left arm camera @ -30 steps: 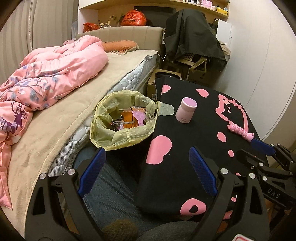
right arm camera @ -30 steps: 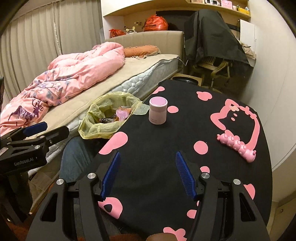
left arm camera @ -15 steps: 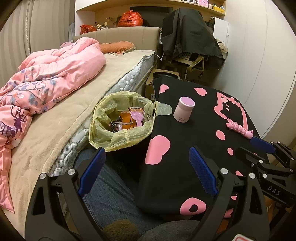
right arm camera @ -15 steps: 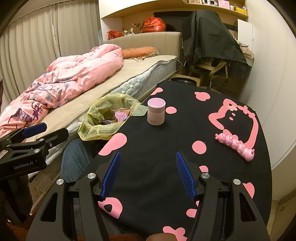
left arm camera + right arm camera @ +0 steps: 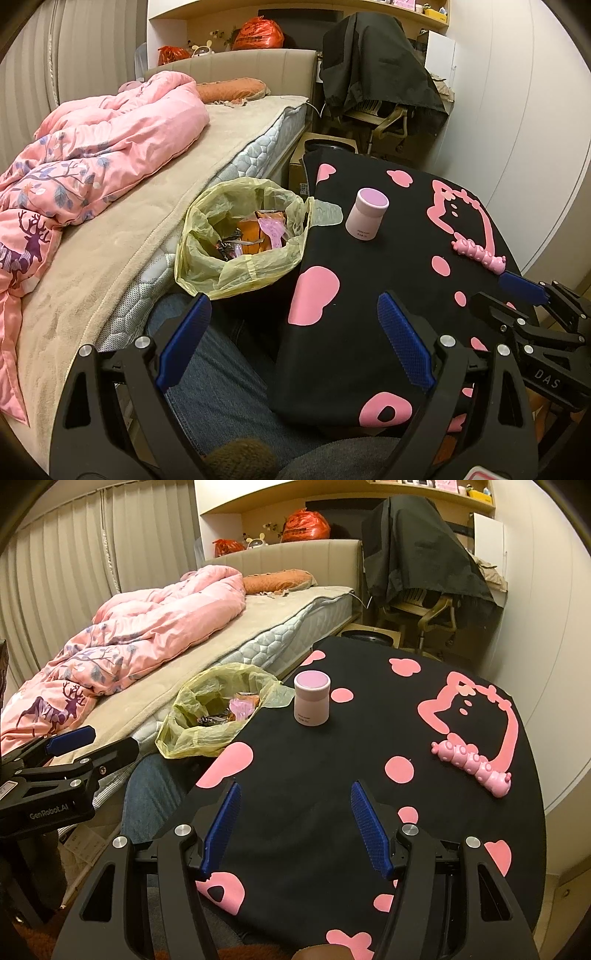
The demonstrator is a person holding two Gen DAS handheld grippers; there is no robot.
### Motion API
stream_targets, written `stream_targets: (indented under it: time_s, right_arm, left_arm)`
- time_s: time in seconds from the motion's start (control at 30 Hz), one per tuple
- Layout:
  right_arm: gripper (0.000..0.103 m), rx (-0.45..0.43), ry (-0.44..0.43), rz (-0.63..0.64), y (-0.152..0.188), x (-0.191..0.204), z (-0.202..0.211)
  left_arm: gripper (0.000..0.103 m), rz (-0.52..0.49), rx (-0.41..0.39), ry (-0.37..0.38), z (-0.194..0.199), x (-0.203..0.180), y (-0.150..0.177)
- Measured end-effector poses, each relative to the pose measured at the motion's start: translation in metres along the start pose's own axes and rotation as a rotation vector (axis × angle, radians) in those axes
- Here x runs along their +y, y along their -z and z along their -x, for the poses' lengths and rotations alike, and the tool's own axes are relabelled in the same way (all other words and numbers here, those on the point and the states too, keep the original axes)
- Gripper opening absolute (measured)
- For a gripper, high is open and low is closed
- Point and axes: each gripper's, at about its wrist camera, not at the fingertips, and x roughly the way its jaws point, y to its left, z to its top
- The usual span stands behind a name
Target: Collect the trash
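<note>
Compared against the two earlier frame pairs: no real change. Same framing apart from a slight drift, same layout on the cloth, both tools parked. Read as a pause between pickups, not a pickup in progress.

Left gripper [image 5: 291, 343]: jaws spread wide, nothing between the blue pads. Right gripper [image 5: 295, 825]: jaws likewise spread, empty, hanging over the near part of the black cloth [image 5: 314, 775].

Trash bag [image 5: 240, 266]: thin yellowish plastic, mouth open and slumped, sitting at about 10 o'clock in the right wrist view, wedged between mattress [image 5: 236, 166] edge and table edge, one flap lying on the cloth. Already holding wrappers, among them an orange packet [image 5: 251, 236] and a pink piece [image 5: 271, 230]. Walls crumpled, mouth wide enough for a drop from above.

Left on the cloth: pink jar [image 5: 311, 698] at 12 o'clock, upright, lid on, just beside the bag flap; pink caterpillar toy [image 5: 472, 764] at 2 o'clock, lying flat, well apart from the jar. Cannot tell whether either counts as trash.

Judgement: most loose litter seemingly bagged; task near its end unless jar or toy is next.
</note>
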Motion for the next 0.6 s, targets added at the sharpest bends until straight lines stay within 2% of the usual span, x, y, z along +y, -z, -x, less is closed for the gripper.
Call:
stream_targets:
  time_s: [0.6]
  right_arm:
    - [0.058,0.001,-0.003,-0.002,0.0008,-0.0009,-0.0001]
  left_arm:
    - [0.087,0.000,0.005,0.003,-0.0018,0.0019,0.0012]
